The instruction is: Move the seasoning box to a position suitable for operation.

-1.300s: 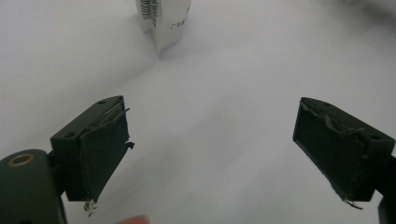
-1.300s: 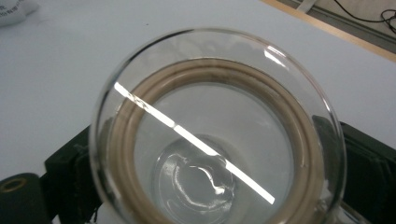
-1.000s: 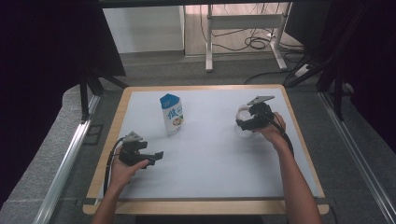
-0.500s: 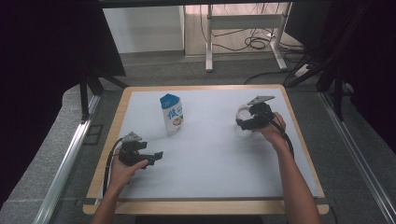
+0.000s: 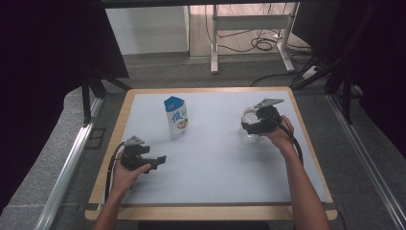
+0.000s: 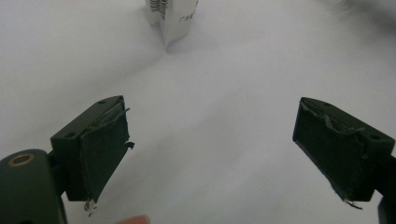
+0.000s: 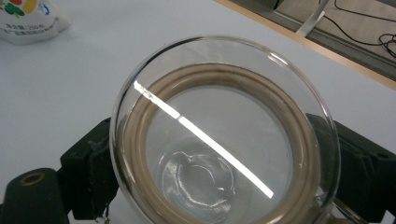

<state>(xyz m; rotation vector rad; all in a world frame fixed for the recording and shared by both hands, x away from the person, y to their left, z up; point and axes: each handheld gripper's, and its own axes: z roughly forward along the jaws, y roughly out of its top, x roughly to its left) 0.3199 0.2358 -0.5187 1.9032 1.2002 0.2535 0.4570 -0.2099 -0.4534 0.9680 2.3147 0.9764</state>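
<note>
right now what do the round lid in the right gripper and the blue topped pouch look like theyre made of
Round lid: clear glass by the look, glossy; the table shows through it and a bright glare line crosses it. Its beige inner ring looks like matte rubber or silicone. Pouch: seemingly soft printed plastic film, standing upright with a rounded base.

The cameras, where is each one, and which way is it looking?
High view: sits above the person's side, looking forward and down on the table; both forearms, the left gripper and the right gripper show.
Left gripper view: rides the left gripper, looking along its open jaws over the table toward the carton.
Right gripper view: rides the right gripper, looking down into the glass jar between its jaws.
Shared: the carton shows in all three views; the jar in two.
</note>
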